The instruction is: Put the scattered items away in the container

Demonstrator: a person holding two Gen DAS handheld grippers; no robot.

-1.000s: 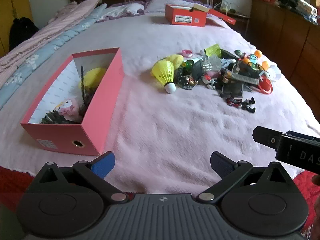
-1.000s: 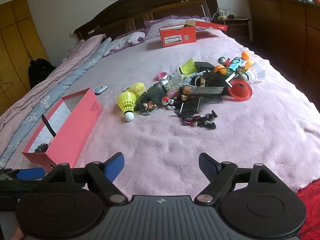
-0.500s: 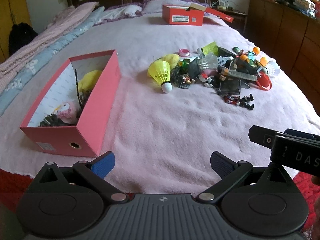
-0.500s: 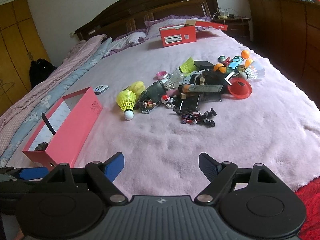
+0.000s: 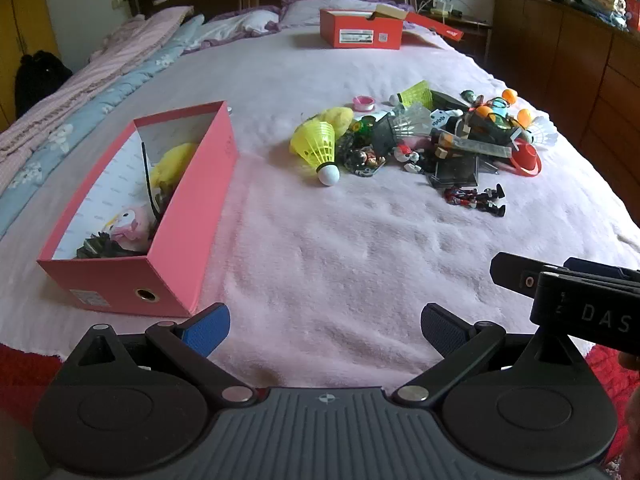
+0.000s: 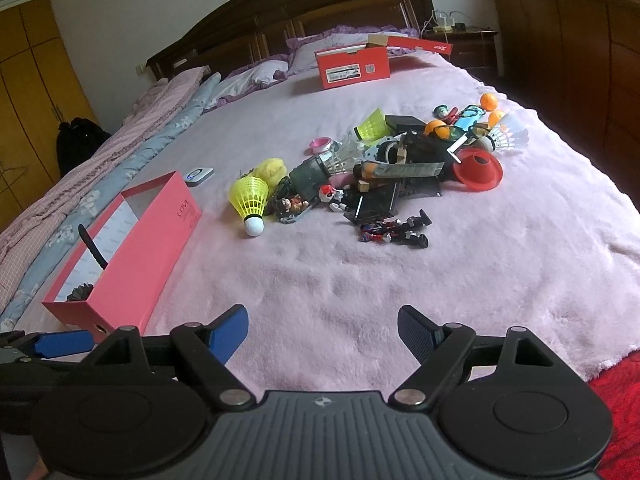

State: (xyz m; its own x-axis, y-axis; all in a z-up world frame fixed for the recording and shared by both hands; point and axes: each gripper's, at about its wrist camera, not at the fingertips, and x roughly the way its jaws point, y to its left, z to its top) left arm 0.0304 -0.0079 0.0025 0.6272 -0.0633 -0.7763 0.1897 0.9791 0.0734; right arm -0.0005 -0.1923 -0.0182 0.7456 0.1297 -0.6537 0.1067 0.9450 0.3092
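Nearest the left wrist camera, the left claw (image 5: 325,330) stands wide and empty: two blunt fingers on black plastic links, each faced with a dimpled blue pad. The right claw (image 6: 322,334) is built the same and also gapes wide, with nothing between its pads. Both hang over the near edge of the bed (image 5: 320,248), which is covered in a pale pink fleecy blanket with a soft, lumpy nap.

To the left lies the box (image 5: 192,216), a long pink cardboard container with a white lining, open at the top, with a small metal-ringed hole in its near end. Inside it sit a pink plush (image 5: 130,222), something yellow and fluffy (image 5: 174,162) and a thin black strip that leans on the wall.

Well apart from it, further up the bed and to the right, lies the heap of scattered items. At its near edge are small dark jointed figures (image 6: 394,232). A yellow shuttlecock (image 6: 250,200) of meshed plastic, cone-shaped with a round white cork, lies on the side towards the box. A red plastic cone (image 6: 478,170) with a broad brim lies at the right, with smooth orange balls (image 6: 489,101) and a white feathered shuttlecock (image 6: 506,136) behind it.

Furthest off stands a red shoebox (image 6: 352,68) near the pillows.
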